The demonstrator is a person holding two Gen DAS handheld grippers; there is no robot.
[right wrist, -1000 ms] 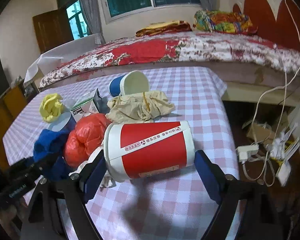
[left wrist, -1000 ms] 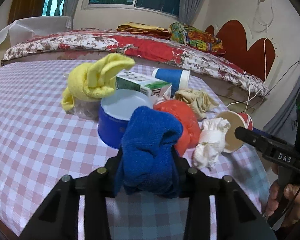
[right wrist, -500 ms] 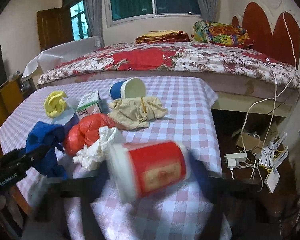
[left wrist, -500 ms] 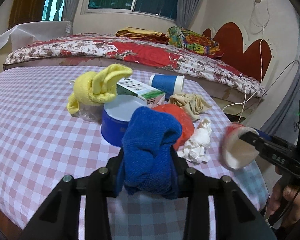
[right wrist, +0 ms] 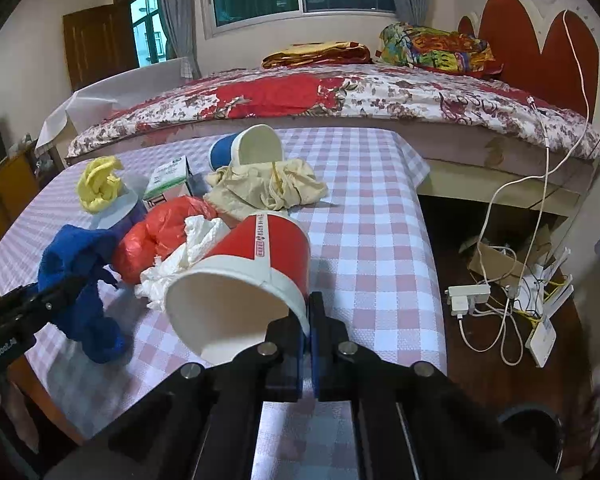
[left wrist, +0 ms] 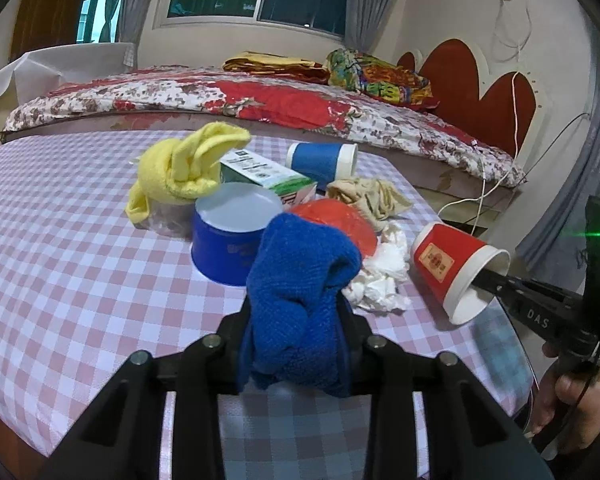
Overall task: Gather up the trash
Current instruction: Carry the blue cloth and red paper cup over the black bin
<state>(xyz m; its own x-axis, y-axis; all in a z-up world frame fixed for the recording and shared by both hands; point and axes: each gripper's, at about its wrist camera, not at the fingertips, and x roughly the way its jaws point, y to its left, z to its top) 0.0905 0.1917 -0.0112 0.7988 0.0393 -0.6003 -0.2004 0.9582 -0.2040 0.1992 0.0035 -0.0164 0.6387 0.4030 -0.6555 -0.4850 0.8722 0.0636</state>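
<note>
While a bed (right wrist: 340, 96) with a flowered red quilt fills the back of the room, a table (left wrist: 60, 248) under a pink checked cloth stands just before it and bears a cluster of litter. On that cloth lie a blue bowl (left wrist: 224, 248) upside down, a yellow cloth (left wrist: 180, 168) draped over a clear container, a crumpled beige cloth (right wrist: 264, 190), a red plastic bag (right wrist: 156, 236), a green and white carton (left wrist: 268, 174), a blue paper cup (left wrist: 320, 160) on its side and a wad of white tissue (left wrist: 380, 276). The left gripper (left wrist: 296, 344) is clamped on a bunched blue cloth (left wrist: 296, 292), its jaws having just narrowed a little more. The right gripper (right wrist: 309, 336) has just closed, and its blue pads (right wrist: 299, 350) pinch the rim of a red paper cup (right wrist: 256, 264), one finger inside the mouth, the cup tilted beside the tissue near the table's right edge.
</note>
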